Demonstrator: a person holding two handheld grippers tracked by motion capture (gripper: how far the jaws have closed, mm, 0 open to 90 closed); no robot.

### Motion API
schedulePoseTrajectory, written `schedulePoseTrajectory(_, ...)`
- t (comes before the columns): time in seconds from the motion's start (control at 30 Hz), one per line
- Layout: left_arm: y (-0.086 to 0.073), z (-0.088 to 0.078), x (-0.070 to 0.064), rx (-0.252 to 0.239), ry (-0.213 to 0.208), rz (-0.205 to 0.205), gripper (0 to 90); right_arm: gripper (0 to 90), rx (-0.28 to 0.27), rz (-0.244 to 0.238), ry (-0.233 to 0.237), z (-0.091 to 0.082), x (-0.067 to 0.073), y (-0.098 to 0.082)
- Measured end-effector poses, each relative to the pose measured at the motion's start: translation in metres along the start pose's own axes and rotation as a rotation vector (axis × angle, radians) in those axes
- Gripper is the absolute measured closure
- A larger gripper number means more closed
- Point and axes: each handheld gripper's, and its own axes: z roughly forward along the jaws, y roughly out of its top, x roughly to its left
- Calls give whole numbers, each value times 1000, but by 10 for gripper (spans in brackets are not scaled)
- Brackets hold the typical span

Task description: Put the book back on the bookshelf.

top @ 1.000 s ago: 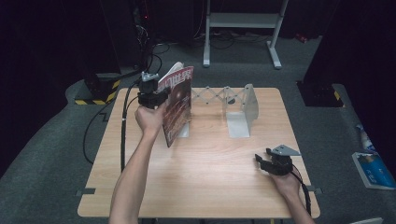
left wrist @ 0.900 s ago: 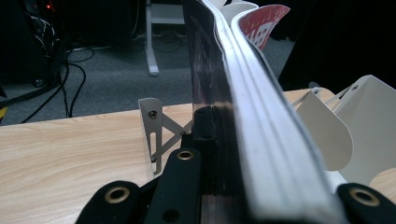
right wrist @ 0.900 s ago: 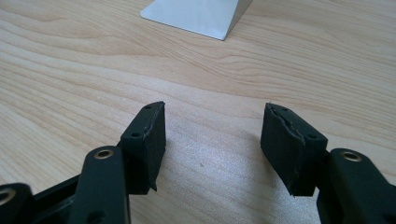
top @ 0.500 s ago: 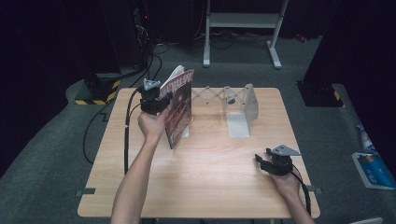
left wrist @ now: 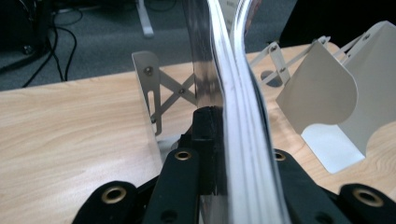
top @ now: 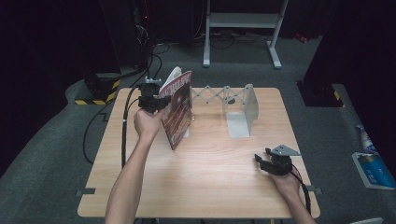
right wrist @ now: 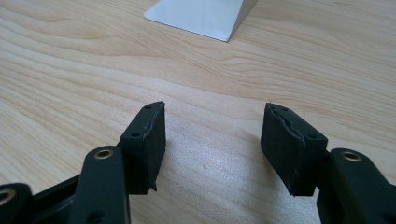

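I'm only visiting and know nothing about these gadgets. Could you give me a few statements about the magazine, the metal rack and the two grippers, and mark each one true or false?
1. The left gripper is clamped on the magazine. True.
2. The magazine lies flat on the table. False: it stands on edge, leaning, at the left end of the metal rack.
3. The right gripper holds a book. False: its jaws are open with nothing between them.
4. The rack's right end panel has nothing against it. True.

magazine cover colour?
Dark red, with white lettering at the top; magazine shows best in the high view.
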Motion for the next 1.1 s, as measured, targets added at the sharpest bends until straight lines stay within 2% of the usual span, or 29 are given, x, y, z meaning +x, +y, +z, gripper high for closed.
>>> schedulePoseTrajectory(0.13,0,-2,3,10,-8,-13,832,404,-2,-4,1,0,0,0)
schedulePoseTrajectory(0.2,-1,-2,2,-9,-6,-24,836,404,0,0,0,0,0,0)
schedulePoseTrajectory(0.4,-7,-2,1,-78,-1,-17,840,405,-2,2,1,0,0,0)
schedulePoseTrajectory(0.53,-10,1,6,-98,-4,-42,839,404,-2,1,-2,0,0,0)
schedulePoseTrajectory(0.93,-13,6,8,-140,-9,-83,835,404,-6,-5,0,0,0,-1)
schedulePoseTrajectory(1.1,-14,7,14,-143,-14,-100,832,403,-4,5,-1,0,1,-1)
